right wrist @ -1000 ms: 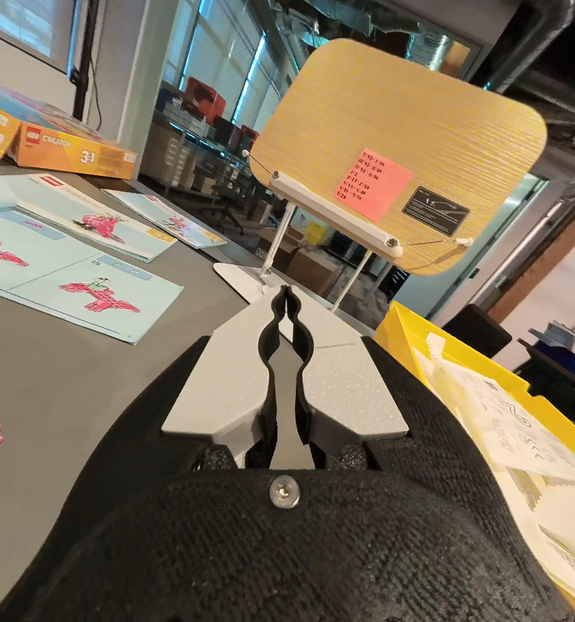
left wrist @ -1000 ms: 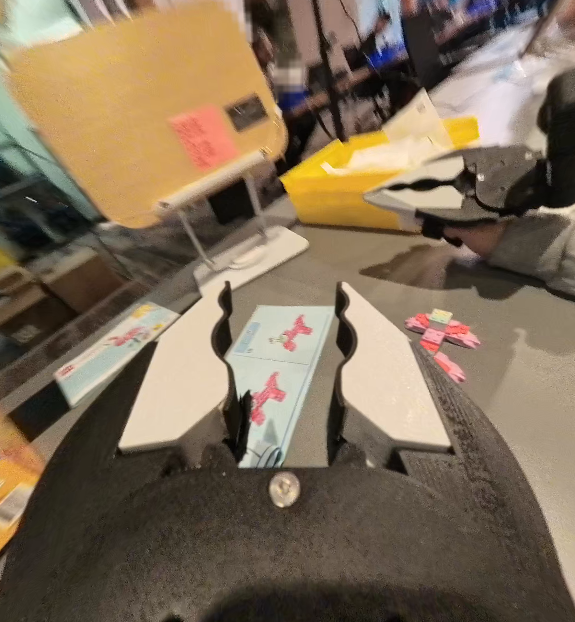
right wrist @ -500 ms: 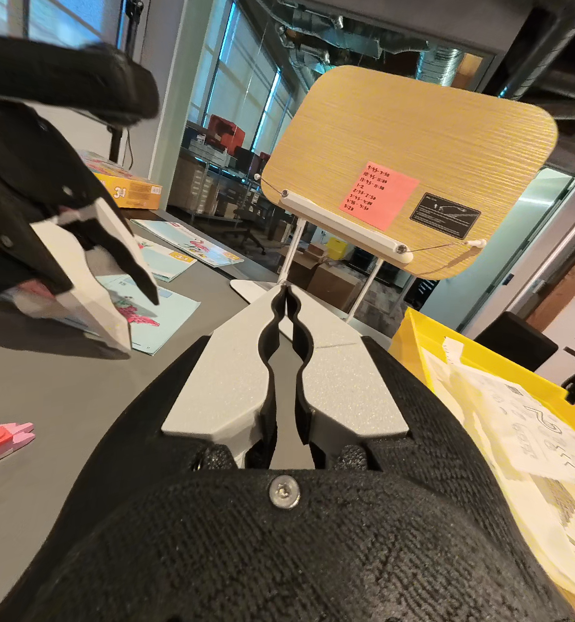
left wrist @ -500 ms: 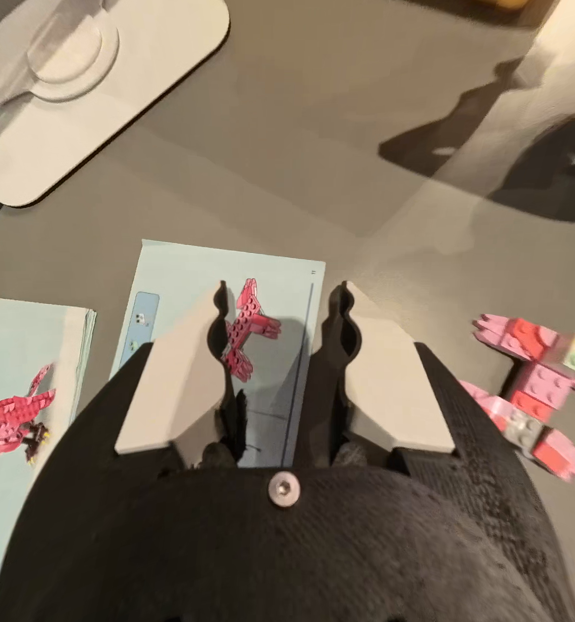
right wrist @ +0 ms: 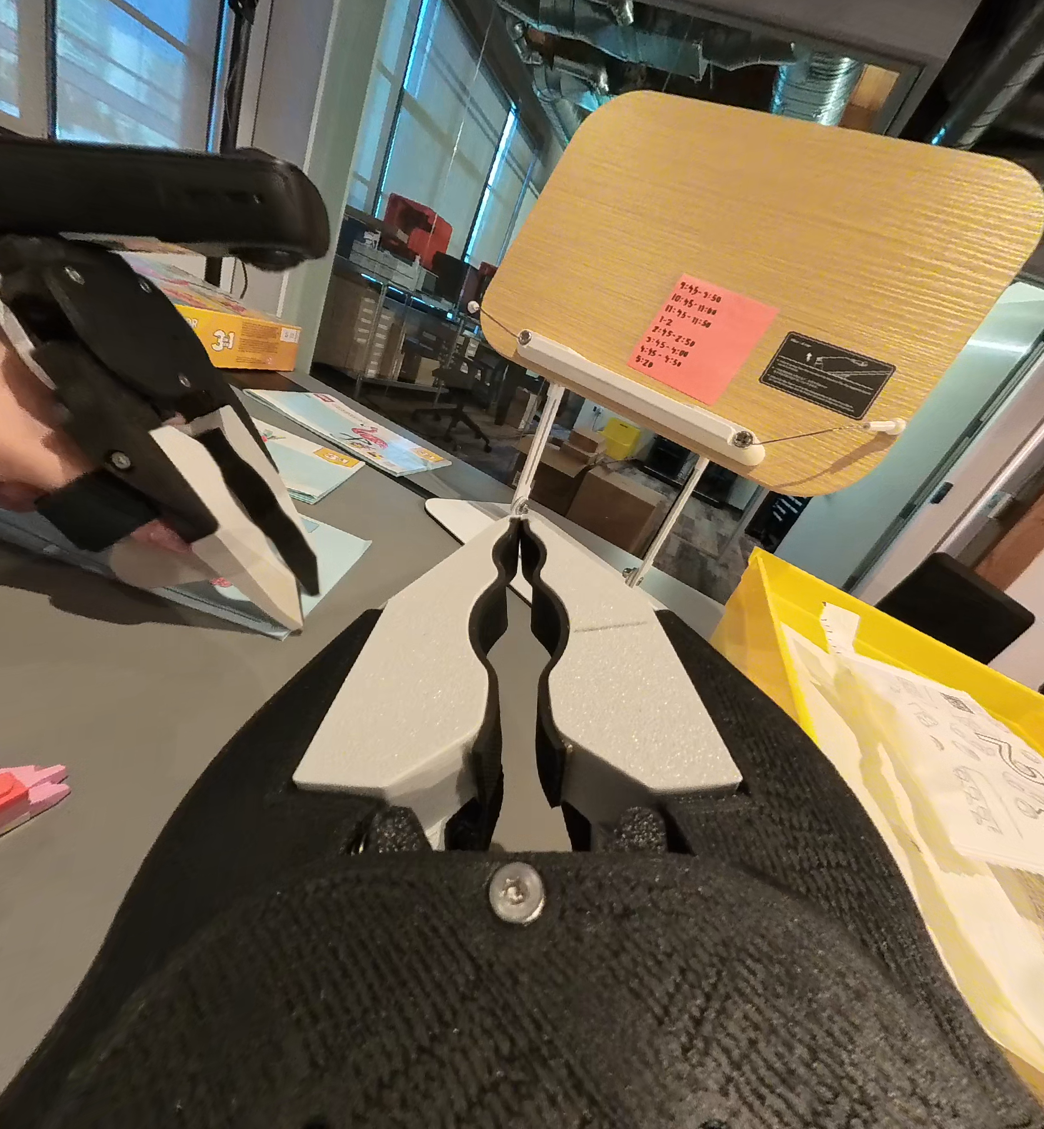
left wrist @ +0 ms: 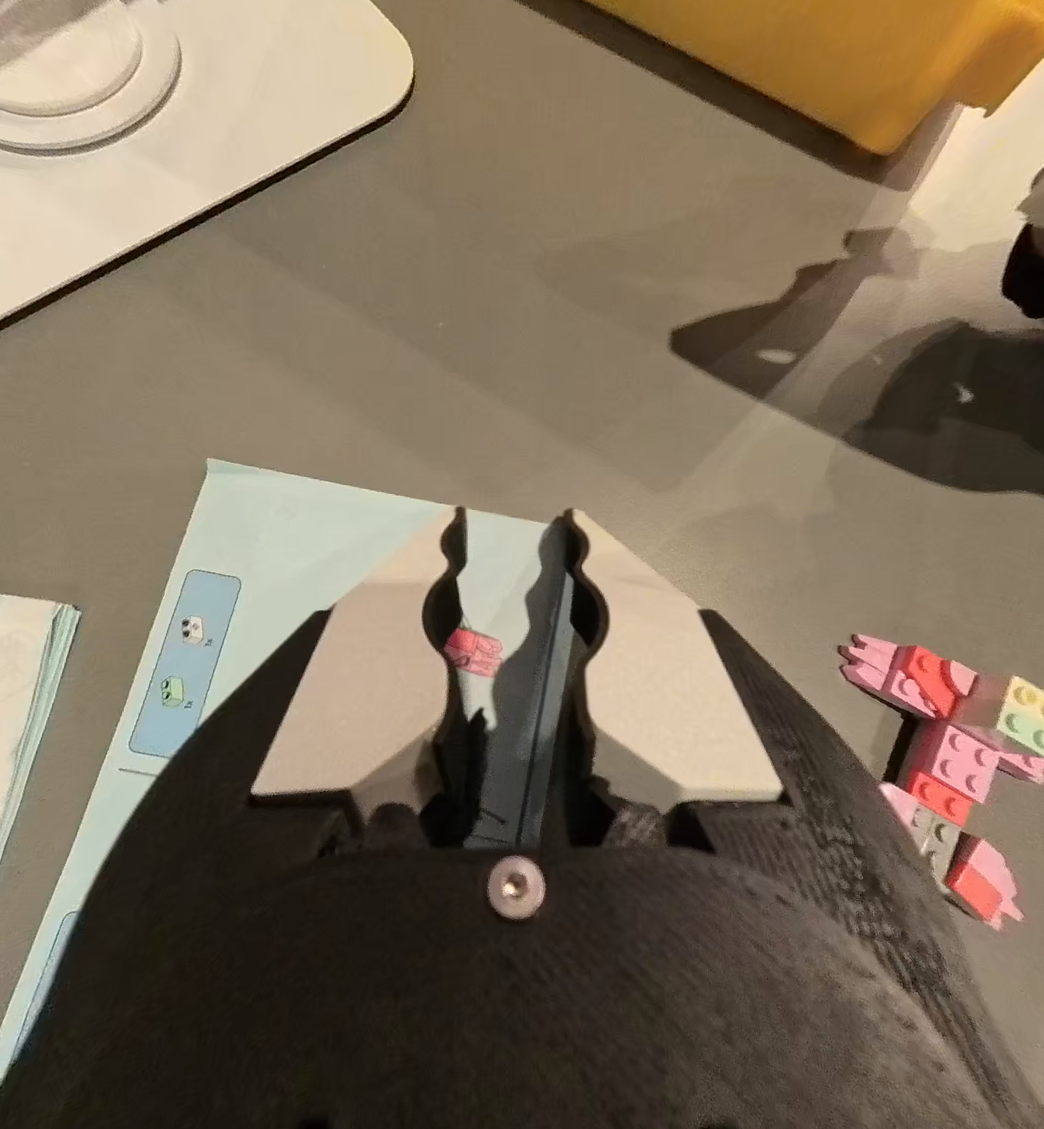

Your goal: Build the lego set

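The left gripper (left wrist: 513,519), fingers spread and holding nothing, hovers over an instruction sheet (left wrist: 299,550) (one of several booklets). To its right one pink lego model (left wrist: 959,757) lies on the table (left wrist: 568,305). The right gripper (right wrist: 519,528), fingers pressed together, points at one wooden stand (right wrist: 782,275) beside one yellow bin (right wrist: 770,617).
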Demonstrator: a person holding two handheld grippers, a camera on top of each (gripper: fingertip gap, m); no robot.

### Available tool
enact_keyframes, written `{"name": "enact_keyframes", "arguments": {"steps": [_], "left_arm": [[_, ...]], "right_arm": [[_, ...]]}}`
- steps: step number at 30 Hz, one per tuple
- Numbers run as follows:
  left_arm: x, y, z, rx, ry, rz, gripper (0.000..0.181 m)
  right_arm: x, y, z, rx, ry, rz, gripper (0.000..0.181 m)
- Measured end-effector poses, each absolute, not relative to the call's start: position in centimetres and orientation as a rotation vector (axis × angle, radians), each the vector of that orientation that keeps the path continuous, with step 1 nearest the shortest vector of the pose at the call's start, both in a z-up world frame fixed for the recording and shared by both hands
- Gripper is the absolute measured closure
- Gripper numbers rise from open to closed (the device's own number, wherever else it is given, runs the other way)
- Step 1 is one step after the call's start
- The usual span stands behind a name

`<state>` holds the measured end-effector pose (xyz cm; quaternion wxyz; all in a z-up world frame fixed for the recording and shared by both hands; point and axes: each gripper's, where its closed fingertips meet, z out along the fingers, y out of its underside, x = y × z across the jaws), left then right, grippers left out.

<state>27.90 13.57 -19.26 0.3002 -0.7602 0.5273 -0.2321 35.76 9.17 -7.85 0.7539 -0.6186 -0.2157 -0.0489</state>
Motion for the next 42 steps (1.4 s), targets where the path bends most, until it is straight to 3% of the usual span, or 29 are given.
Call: {"name": "enact_keyframes", "arguments": {"steps": [2, 4, 9, 17, 23, 28, 42], "left_arm": [[27.7, 13.4, -19.4, -2.000, 1.433, -0.592, 0.132], [27.4, 13.2, -19.4, -1.966, 1.485, -0.552, 0.125], [27.0, 13.6, -19.0, -1.946, 1.498, -0.544, 0.125], [26.6, 14.5, -18.1, -1.827, 1.484, -0.401, 0.141], [27.1, 13.4, -18.7, -1.853, 1.521, -0.454, 0.123], [26.9, 14.2, -18.5, -1.770, 1.530, -0.292, 0.118], [26.3, 15.3, -17.9, -1.780, 1.437, -0.204, 0.147]], "right_arm": [[35.8, 9.2, -7.9, -1.351, -0.470, -0.105, 0.181], [35.8, 9.2, -7.8, -1.351, -0.466, -0.101, 0.181], [35.8, 9.2, -7.9, -1.355, -0.465, -0.098, 0.181], [35.8, 9.4, -8.1, -1.368, -0.468, -0.092, 0.181], [35.8, 9.4, -8.2, -1.374, -0.469, -0.087, 0.181], [35.8, 9.4, -8.2, -1.375, -0.464, -0.079, 0.181], [35.8, 9.4, -8.3, -1.382, -0.458, -0.057, 0.181]]}}
